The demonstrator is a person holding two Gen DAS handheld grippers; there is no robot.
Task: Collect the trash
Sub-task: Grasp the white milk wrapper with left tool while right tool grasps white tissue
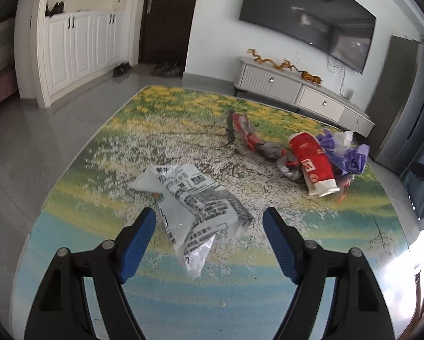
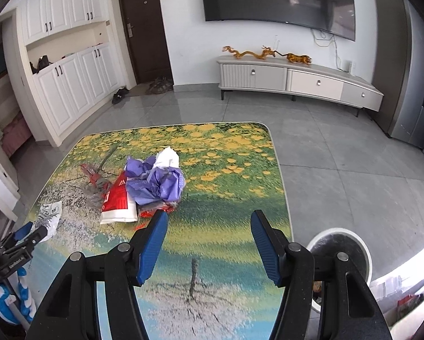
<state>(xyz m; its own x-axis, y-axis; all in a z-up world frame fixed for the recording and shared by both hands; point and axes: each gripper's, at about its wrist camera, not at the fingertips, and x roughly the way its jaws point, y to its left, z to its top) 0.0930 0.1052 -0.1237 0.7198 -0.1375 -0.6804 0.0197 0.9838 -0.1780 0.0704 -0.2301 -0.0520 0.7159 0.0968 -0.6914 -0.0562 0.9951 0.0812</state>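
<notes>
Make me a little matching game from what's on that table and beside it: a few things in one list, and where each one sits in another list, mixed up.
Things:
1. white printed wrapper
2. red and white packet
3. purple plastic bag
4. round white bin

Places:
A. on the floor beside the table
B. between the open left gripper fingers
C. crumpled at the top of the pile
D. lying flat on the pile's left side

Pairs: 1-B, 2-D, 3-C, 4-A
</notes>
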